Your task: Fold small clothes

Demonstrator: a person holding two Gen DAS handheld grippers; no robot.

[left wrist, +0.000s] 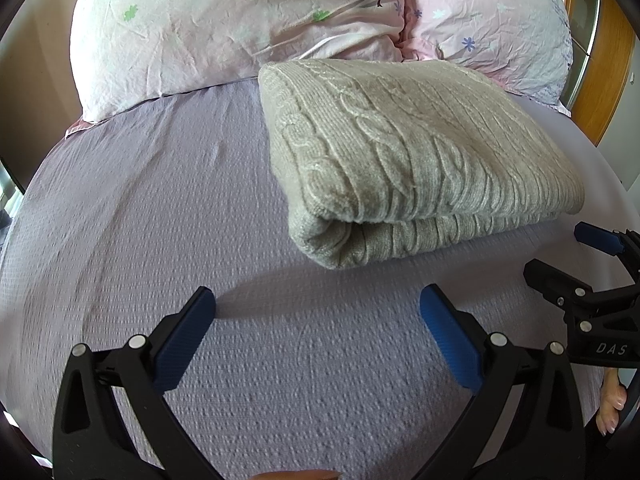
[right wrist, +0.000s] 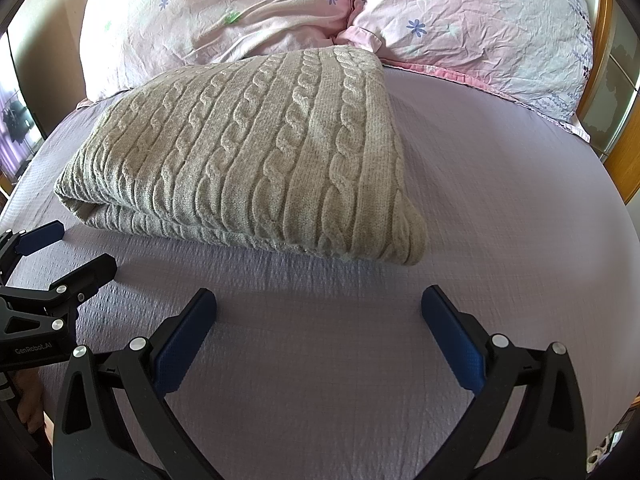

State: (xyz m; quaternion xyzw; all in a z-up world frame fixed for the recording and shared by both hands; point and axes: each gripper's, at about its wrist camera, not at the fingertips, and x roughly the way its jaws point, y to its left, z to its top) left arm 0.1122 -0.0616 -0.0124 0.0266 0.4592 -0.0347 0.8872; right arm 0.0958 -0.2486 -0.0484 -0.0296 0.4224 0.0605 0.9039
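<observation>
A beige cable-knit sweater (left wrist: 404,152) lies folded into a thick rectangle on the lilac bedsheet (left wrist: 160,208), close to the pillows. It also shows in the right wrist view (right wrist: 256,152). My left gripper (left wrist: 318,300) is open and empty, a short way in front of the sweater's near left corner. My right gripper (right wrist: 319,300) is open and empty, in front of the sweater's near right corner. Each gripper shows at the edge of the other's view: the right one (left wrist: 560,256), the left one (right wrist: 76,246).
Two pink flowered pillows (left wrist: 224,28) (right wrist: 472,20) lie behind the sweater at the head of the bed. A wooden bed frame (right wrist: 624,148) runs along the right side. Lilac sheet (right wrist: 500,200) lies bare to the right of the sweater.
</observation>
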